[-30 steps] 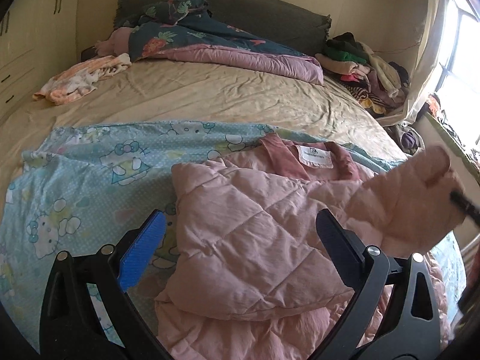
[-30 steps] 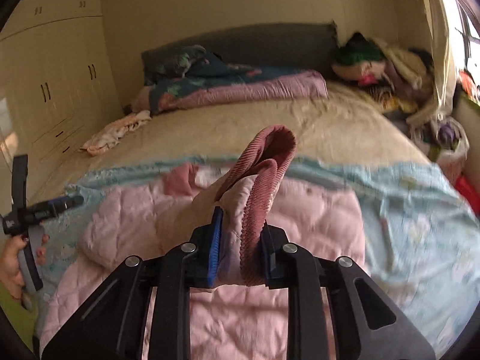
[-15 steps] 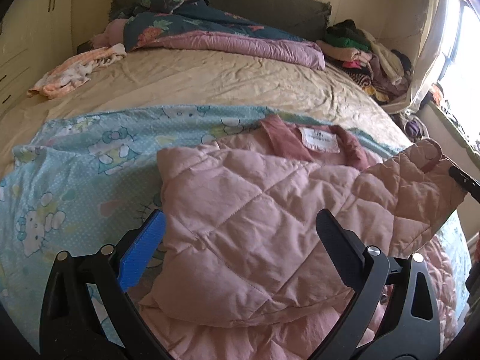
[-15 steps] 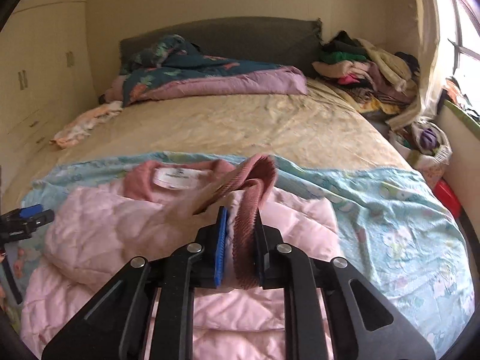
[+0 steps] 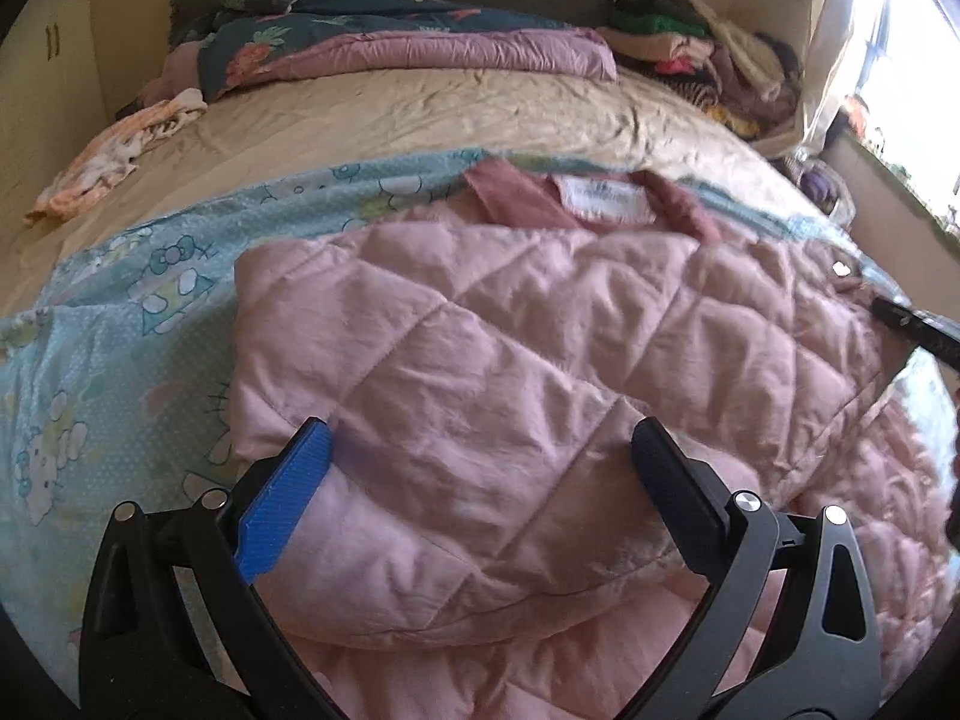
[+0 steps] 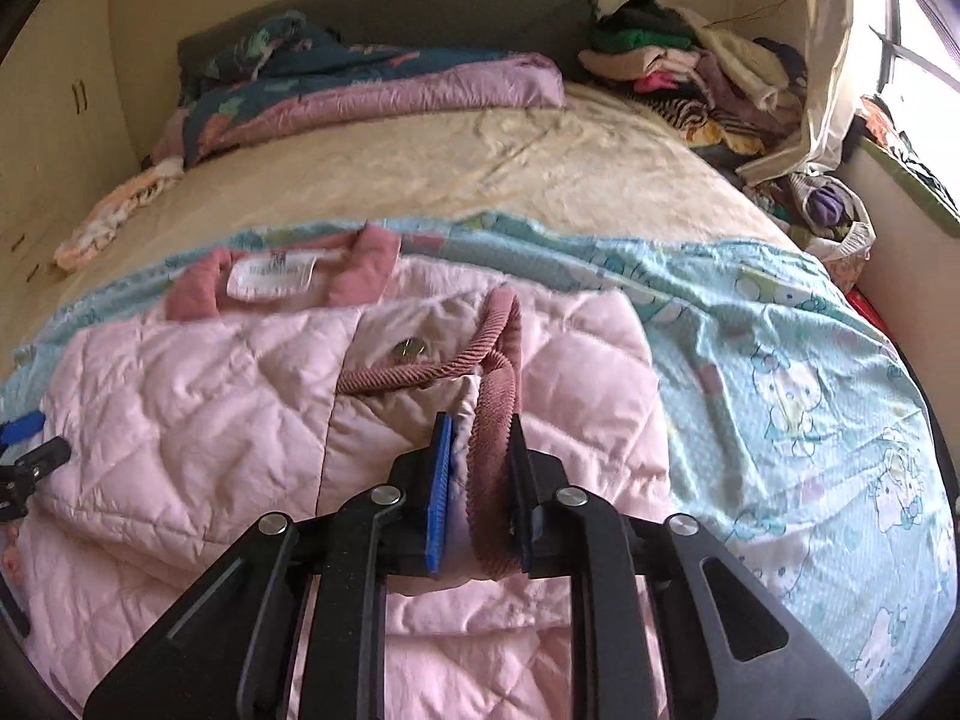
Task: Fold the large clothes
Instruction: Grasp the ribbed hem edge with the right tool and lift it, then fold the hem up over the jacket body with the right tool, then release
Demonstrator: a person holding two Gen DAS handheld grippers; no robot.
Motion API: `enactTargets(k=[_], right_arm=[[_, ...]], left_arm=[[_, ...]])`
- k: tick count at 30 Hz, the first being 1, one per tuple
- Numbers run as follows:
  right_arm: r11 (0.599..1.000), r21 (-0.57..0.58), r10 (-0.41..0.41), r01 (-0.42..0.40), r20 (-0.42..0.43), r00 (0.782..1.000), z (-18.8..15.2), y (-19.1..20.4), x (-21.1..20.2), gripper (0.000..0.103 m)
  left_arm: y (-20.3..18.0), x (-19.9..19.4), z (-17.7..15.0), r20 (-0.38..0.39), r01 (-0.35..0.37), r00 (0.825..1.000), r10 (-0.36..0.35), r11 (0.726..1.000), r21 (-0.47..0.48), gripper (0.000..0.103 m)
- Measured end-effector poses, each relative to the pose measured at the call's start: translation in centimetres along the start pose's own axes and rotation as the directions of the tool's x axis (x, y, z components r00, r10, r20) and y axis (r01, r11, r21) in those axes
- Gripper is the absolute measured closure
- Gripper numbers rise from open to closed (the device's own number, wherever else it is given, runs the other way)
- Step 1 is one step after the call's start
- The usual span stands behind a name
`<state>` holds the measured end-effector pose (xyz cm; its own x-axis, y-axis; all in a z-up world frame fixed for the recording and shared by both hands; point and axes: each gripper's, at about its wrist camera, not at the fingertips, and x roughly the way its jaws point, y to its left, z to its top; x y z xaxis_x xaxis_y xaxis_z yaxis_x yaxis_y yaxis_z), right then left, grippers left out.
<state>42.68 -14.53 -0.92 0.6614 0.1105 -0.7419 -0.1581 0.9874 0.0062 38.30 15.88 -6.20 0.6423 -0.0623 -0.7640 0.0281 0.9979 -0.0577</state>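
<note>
A pink quilted jacket (image 5: 540,330) lies front up on a light-blue cartoon sheet (image 5: 120,360), its collar and label (image 6: 273,276) pointing toward the headboard. The left sleeve is folded across the chest. My left gripper (image 5: 480,450) hangs open just above it, one finger on each side of the fold. My right gripper (image 6: 480,438) has the ribbed dark-pink cuff (image 6: 498,396) of the other sleeve between its pads. That sleeve now lies across the jacket (image 6: 198,396). The right jaws are opening, with the cuff still pinched between them.
The bed's beige cover (image 5: 420,114) stretches behind the sheet. A folded floral and mauve quilt (image 5: 420,42) lies by the headboard. Mixed clothes (image 6: 690,72) are piled at the back right by the window. A small pale garment (image 5: 114,162) lies at the left edge.
My right gripper has brought the raised sleeve down and laid it across the jacket. My left gripper has sunk closer to the folded left sleeve.
</note>
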Motion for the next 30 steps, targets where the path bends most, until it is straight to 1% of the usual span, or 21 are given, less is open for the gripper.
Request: enactTargets(k=[1,2,4,6,9,11,13,14,15,16,17,19,20,22,25,30], right_arm=[[1.000,-0.007,-0.010,0.010,-0.001,1.000,-0.1,0.1,-0.2,0.070],[1.000,-0.009,-0.013,0.013,0.009,1.000,-0.1,0.2,-0.6,0.055],[1.000,-0.019,-0.011,0.012,0.054,0.998,0.0,0.7,-1.7,0.048],[0.998,-0.057,0.014,-0.010,0.073,0.997,0.2,1.8,-2.3,0.045],[0.989,-0.132,0.070,-0.061,0.068,0.995,0.2,4.4,-2.4,0.040],[0.980,-0.166,0.117,-0.107,0.051,0.992,0.3,6.1,-2.1,0.038],[0.972,-0.175,0.161,-0.154,0.025,0.987,0.3,7.3,-1.4,0.035],[0.970,-0.174,0.173,-0.168,0.014,0.985,0.3,7.6,-1.1,0.032],[0.967,-0.174,0.185,-0.184,-0.009,0.983,0.3,8.0,-0.4,0.032],[0.968,-0.172,0.177,-0.181,-0.036,0.983,0.1,8.2,0.6,0.031],[0.970,-0.166,0.167,-0.177,-0.071,0.983,-0.2,8.4,1.5,0.027],[0.973,-0.136,0.159,-0.186,-0.187,0.969,-1.5,8.3,4.7,0.025],[0.975,-0.129,0.156,-0.182,-0.192,0.969,-2.0,8.3,5.4,0.025],[0.977,-0.152,0.120,-0.147,-0.173,0.978,-2.9,8.8,6.1,0.024],[0.980,-0.162,0.088,-0.114,-0.160,0.983,-3.3,9.5,6.5,0.023],[0.983,-0.141,0.099,-0.116,-0.120,0.988,-3.9,9.4,6.3,0.023]], left_arm=[[0.0,0.2,-0.1,-0.007,0.000,1.000,0.000,1.000,-0.001,0.009],[0.0,0.4,-0.2,-0.014,0.003,1.000,-0.003,1.000,-0.004,0.009],[0.1,0.8,-0.3,-0.029,0.008,1.000,-0.008,1.000,-0.004,0.009],[0.2,1.2,-0.5,-0.039,0.010,0.999,-0.011,1.000,-0.002,0.009],[0.3,1.4,-0.7,-0.045,0.015,0.999,-0.015,1.000,-0.003,0.009],[0.3,1.5,-0.9,-0.049,0.015,0.999,-0.015,1.000,-0.001,0.009],[0.3,1.7,-1.0,-0.053,0.017,0.998,-0.018,1.000,-0.004,0.009],[0.4,1.7,-1.0,-0.053,0.019,0.998,-0.019,1.000,-0.004,0.009],[0.4,1.7,-1.0,-0.054,0.019,0.998,-0.020,1.000,-0.004,0.009],[0.4,1.7,-1.1,-0.054,0.020,0.998,-0.020,1.000,-0.005,0.009],[0.4,1.7,-1.1,-0.053,0.021,0.998,-0.021,1.000,-0.006,0.009],[0.4,1.7,-1.1,-0.055,0.020,0.998,-0.020,1.000,-0.003,0.009],[0.2,1.8,-1.1,-0.057,0.015,0.998,-0.015,1.000,0.004,0.009],[0.1,1.8,-1.2,-0.056,0.004,0.998,-0.004,1.000,0.012,0.009],[0.0,1.8,-1.2,-0.056,0.002,0.998,-0.001,1.000,0.009,0.009],[-0.4,1.2,-1.0,-0.059,-0.006,0.998,0.007,1.000,0.013,0.009]])
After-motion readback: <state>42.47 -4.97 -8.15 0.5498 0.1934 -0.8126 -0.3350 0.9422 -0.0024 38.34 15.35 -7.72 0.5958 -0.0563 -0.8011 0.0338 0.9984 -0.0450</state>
